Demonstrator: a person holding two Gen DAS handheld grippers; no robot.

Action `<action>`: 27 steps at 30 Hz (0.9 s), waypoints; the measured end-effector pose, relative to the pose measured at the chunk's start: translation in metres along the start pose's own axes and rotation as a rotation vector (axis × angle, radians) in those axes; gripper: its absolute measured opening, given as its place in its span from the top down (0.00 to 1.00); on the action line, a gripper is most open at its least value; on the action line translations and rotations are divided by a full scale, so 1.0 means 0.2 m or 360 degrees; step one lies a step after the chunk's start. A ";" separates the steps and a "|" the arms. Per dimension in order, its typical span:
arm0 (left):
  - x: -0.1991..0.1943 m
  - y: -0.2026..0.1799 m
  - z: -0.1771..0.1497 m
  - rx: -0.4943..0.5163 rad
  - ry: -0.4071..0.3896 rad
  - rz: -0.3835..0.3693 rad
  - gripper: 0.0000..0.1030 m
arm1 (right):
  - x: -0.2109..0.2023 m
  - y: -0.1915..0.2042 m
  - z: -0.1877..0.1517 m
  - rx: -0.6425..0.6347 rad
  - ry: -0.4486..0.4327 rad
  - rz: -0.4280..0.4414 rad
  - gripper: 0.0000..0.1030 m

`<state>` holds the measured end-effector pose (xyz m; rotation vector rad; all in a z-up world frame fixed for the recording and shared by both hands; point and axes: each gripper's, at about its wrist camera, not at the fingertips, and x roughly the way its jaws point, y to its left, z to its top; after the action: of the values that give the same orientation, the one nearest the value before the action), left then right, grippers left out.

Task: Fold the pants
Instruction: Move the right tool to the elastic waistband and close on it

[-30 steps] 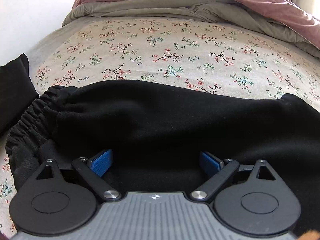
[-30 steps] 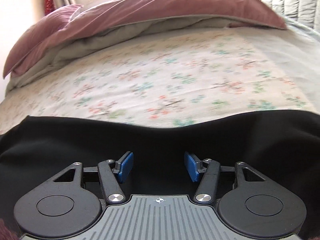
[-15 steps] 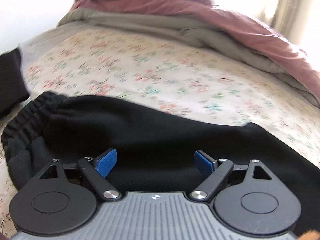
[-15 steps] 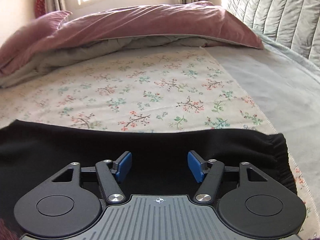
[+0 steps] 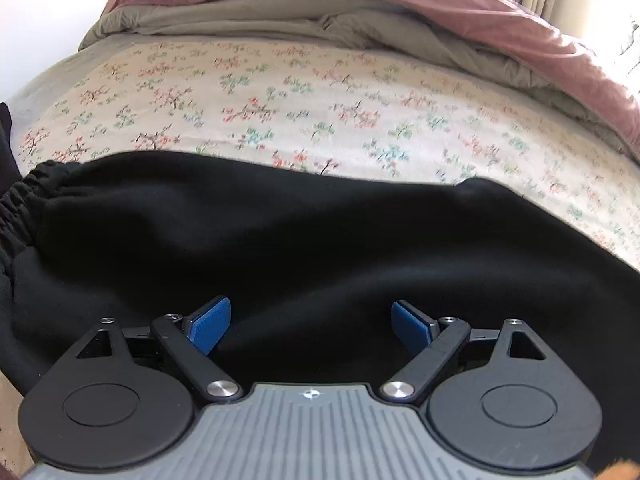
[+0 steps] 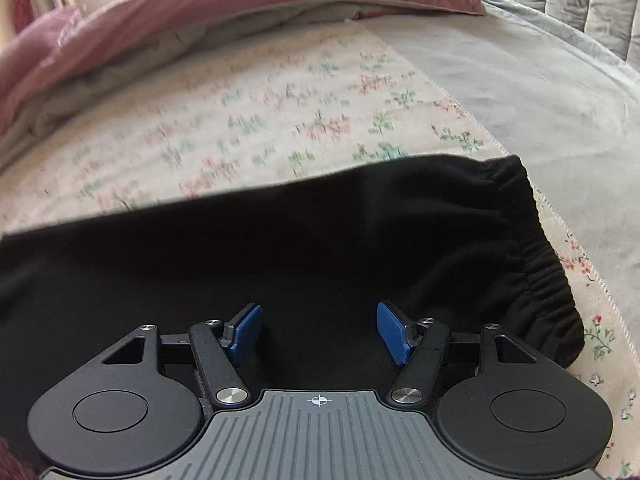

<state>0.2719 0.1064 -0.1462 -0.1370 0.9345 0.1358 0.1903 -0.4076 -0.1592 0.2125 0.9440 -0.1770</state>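
Black pants (image 5: 280, 240) lie across floral sheet (image 5: 320, 92).

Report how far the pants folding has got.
Done: the black pants lie flat in one long strip on the floral sheet. In hand: nothing; left gripper and right gripper hover open above the cloth. Left: folding the strip across its length.

Black pants (image 5: 280, 248) lie flat across the floral sheet (image 5: 320, 92) (gathered elastic at both visible ends).
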 end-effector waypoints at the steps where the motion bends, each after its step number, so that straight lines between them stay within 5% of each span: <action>1: -0.01 0.01 0.00 -0.0026 -0.0004 -0.0012 0.04 | -0.01 0.01 0.00 -0.0008 0.0000 -0.0022 0.38; 3: -0.01 0.02 0.01 -0.0066 -0.0011 -0.0043 0.04 | -0.08 0.03 0.00 0.0056 -0.0022 -0.0051 0.38; 7: -0.02 0.01 -0.01 -0.0056 -0.0013 -0.0043 0.04 | -0.25 0.05 -0.02 0.0113 -0.0139 0.0127 0.38; 12: -0.09 -0.05 -0.04 -0.0010 -0.0061 -0.0123 0.04 | -0.08 -0.17 -0.02 0.0252 0.0036 -0.0095 0.46; 19: -0.06 -0.16 -0.10 0.0053 -0.0001 -0.0173 0.02 | -0.36 -0.35 -0.06 0.0502 -0.0282 -0.0073 0.43; 24: -0.03 -0.21 -0.14 0.0141 -0.0025 -0.0099 0.00 | -0.35 -0.57 -0.15 0.0838 -0.0188 -0.0144 0.43; 27: -0.03 -0.21 -0.15 0.0139 -0.0023 -0.0090 0.00 | -0.33 -0.68 -0.22 0.1018 -0.0141 -0.0050 0.41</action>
<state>0.2519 0.0586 -0.1558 -0.0815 0.9195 0.0433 0.0857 -0.5232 -0.1438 0.7723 0.7790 -0.5130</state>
